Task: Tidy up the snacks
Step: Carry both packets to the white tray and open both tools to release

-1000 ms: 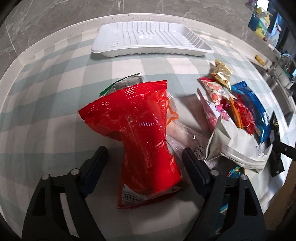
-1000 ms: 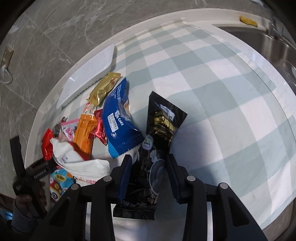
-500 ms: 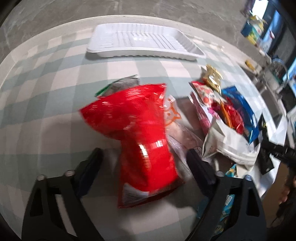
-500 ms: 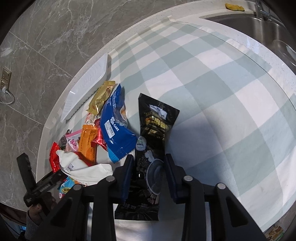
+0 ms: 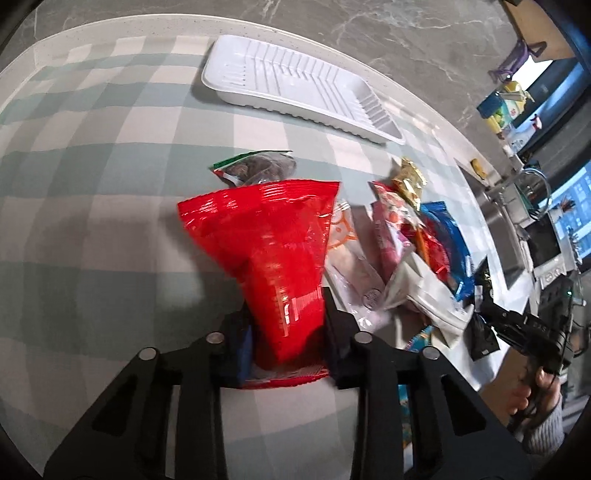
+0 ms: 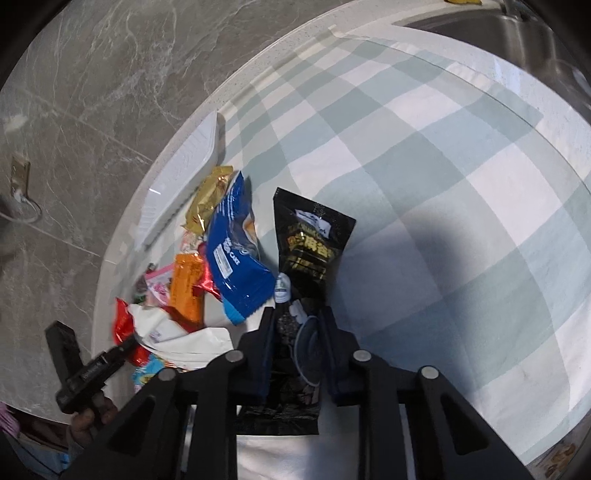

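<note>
My left gripper [image 5: 286, 314] is shut on a red snack bag [image 5: 273, 251], pinching its lower part. My right gripper [image 6: 297, 321] is shut on a black snack pouch [image 6: 308, 240] with gold print. A pile of snacks lies between them: a blue pack [image 6: 232, 254], an orange pack [image 6: 186, 288], a gold pack [image 6: 207, 195], a white bag [image 6: 177, 332] and a pink pack [image 5: 388, 236]. A white ribbed tray [image 5: 295, 88] sits empty at the far side of the checked cloth.
A clear bag with a green strip [image 5: 255, 170] lies behind the red bag. A steel sink [image 6: 498, 33] is at the counter's far right. The marble wall [image 6: 92, 92] backs the tray. The checked cloth [image 6: 461, 184] stretches to the right.
My left gripper's jaws have closed on the red bag; they stood wide open before. My right gripper has tightened on the black pouch. Both views have shifted slightly.
</note>
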The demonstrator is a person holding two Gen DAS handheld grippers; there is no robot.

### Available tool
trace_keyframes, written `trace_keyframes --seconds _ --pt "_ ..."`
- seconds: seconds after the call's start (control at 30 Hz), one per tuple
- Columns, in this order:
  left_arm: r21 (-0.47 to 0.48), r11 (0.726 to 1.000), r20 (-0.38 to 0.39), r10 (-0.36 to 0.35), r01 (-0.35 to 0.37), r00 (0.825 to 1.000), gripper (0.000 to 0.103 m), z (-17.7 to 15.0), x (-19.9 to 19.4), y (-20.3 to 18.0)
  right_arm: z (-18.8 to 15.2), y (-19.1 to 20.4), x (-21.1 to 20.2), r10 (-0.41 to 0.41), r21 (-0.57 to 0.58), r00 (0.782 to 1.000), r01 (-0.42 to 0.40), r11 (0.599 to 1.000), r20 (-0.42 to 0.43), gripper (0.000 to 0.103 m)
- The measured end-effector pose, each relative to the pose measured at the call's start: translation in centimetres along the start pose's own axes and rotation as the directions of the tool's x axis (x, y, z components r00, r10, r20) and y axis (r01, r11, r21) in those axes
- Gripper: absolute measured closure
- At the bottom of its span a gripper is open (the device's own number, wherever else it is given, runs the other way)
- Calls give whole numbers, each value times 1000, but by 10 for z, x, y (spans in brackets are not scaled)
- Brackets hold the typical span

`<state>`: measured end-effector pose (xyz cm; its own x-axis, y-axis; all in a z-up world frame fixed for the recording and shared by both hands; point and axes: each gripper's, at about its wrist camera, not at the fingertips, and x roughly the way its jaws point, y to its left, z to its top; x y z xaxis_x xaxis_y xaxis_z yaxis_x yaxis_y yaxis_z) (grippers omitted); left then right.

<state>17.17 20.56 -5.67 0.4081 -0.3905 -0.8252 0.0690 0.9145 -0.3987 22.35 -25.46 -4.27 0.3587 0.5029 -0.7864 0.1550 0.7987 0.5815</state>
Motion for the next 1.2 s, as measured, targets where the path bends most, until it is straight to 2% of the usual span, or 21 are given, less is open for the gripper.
trace_keyframes --seconds 0.2,0.4,0.73,0.9,1.2 --pt "-10 998 24 -62 62 998 77 8 -22 0 6 -10 -16 81 66 997 -82 994 15 84" --pt "-33 992 76 -121 124 990 78 32 -52 1 25 -2 -20 204 125 978 -207 970 35 84" --pt "2 990 158 -140 142 977 78 104 -79 -4 85 66 2 330 44 944 -330 943 1 85" --pt "31 990 146 -138 135 980 78 146 -69 -5 115 103 23 362 2 932 -362 932 -31 85" --pt "41 990 110 -138 134 984 78 216 -21 1 161 147 79 373 -21 922 -377 926 -102 85"
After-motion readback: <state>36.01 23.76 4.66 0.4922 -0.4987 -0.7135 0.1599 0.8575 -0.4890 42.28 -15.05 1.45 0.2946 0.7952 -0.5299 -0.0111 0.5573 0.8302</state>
